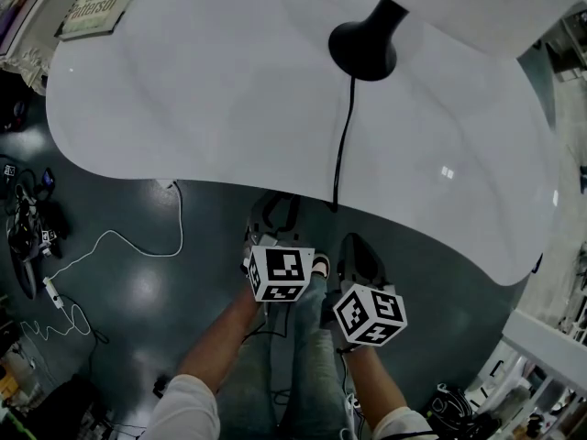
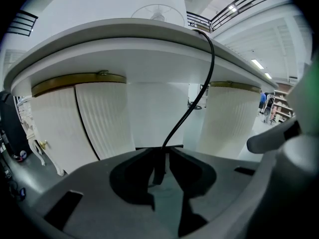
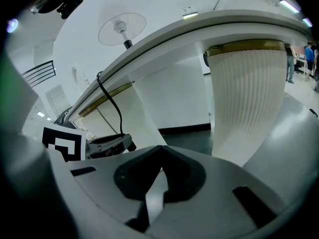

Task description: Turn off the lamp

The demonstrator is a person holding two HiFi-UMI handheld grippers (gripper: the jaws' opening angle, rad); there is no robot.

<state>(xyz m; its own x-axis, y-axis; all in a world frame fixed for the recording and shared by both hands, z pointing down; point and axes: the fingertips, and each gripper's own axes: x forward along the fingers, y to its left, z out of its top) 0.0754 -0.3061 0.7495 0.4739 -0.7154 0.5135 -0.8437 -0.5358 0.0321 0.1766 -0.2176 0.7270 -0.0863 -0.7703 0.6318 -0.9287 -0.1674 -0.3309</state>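
Left gripper view, L tongs (image 2: 162, 151) nipped on black lamp cord (image 2: 192, 105), R tongs (image 3: 159, 148) closed, empty

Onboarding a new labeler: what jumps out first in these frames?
The glossy white table fills the upper head view, with the black lamp base at its top centre. Its black cord runs off the near edge and is caught between the jaws of the left hand-held gripper. The right hand-held gripper, beside it, holds nothing, jaws together.
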